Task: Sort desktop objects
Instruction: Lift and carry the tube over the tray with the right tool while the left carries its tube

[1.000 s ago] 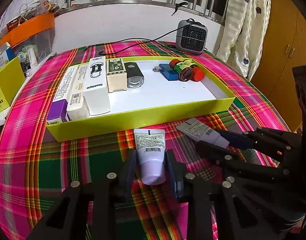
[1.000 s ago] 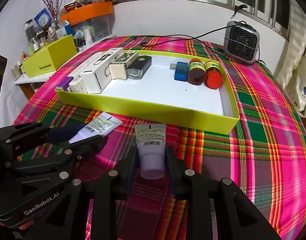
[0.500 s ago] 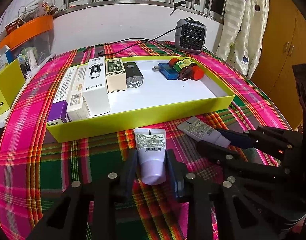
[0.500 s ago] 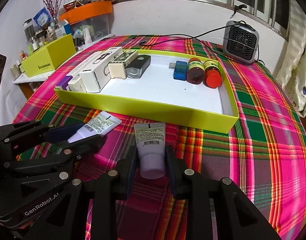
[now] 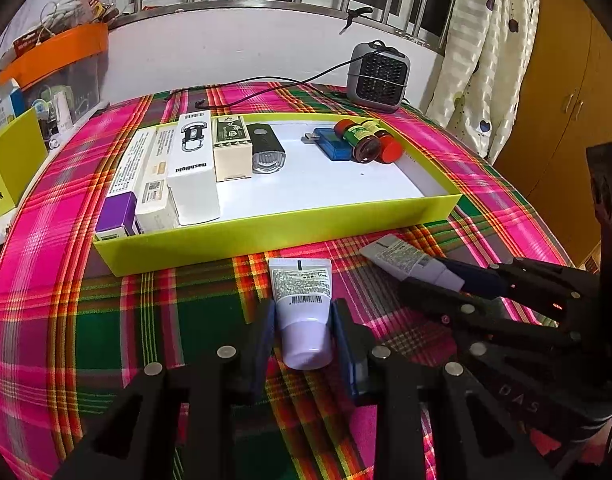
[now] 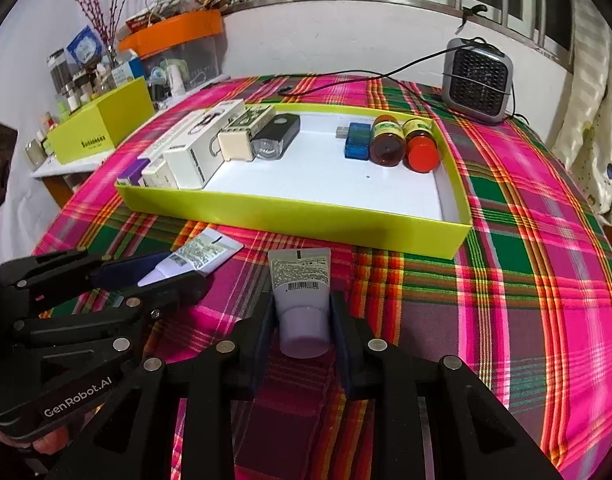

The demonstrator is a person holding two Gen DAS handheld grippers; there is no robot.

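Two lilac tubes with white caps lie on the plaid tablecloth in front of a yellow-green tray. In the left wrist view my left gripper is shut on the nearer tube, pads against its cap end. My right gripper holds the other tube to the right. The right wrist view shows my right gripper shut on its tube. There my left gripper with its tube sits at the left.
The tray holds several boxes, a black flashlight, a blue USB stick and two small bottles. A small grey heater and its cable sit behind. A yellow box and shelf clutter stand off the table's left.
The right gripper's fingers have drawn in slightly on its tube. Neither hand nor either tube has otherwise moved.
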